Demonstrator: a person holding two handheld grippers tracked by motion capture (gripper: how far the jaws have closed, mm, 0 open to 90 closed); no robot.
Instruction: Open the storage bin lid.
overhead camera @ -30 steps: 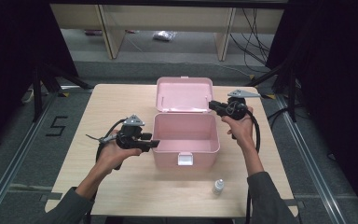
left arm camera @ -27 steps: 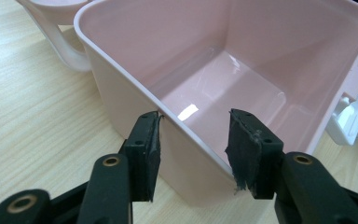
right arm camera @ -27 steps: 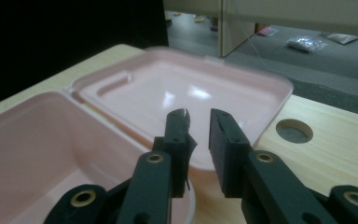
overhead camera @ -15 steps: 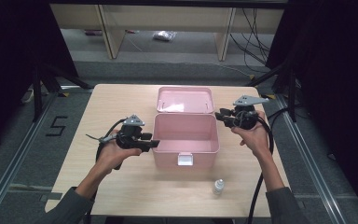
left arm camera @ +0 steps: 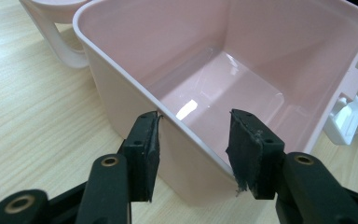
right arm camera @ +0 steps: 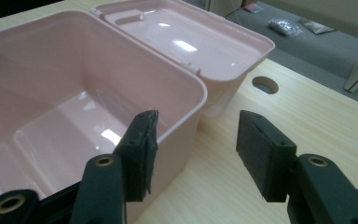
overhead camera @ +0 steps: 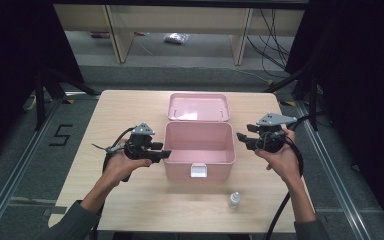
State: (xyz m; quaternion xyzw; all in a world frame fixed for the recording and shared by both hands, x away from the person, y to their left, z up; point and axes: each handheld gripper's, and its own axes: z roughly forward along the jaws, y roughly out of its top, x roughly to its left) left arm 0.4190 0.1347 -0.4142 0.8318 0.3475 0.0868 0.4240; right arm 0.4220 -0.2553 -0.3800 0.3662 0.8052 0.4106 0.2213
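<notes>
The box [overhead camera: 199,150] sits mid-table, lid [overhead camera: 198,107] laid back, empty. Opening looks done; next, probably, the bottle [overhead camera: 234,200] near the front edge goes in. Left gripper [overhead camera: 164,154] straddles the box's left wall, half spread, 1 pad touching. Right gripper [overhead camera: 241,138], empty, has just been opening beside the right wall.

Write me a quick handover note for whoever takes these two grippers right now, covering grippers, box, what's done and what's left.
Left gripper: jaws straddle the left wall of the open pink plastic box, pads not visibly pressing.
Right gripper: empty, jaws just been opening, beside the box's right wall.
Box sits mid-table, empty inside, its hinged pink lid laid open behind it.
Small clear bottle with a white cap stands on the light wooden table in front of the box, to the right.
Done: lid open. Left: probably the bottle goes in, then close.
</notes>
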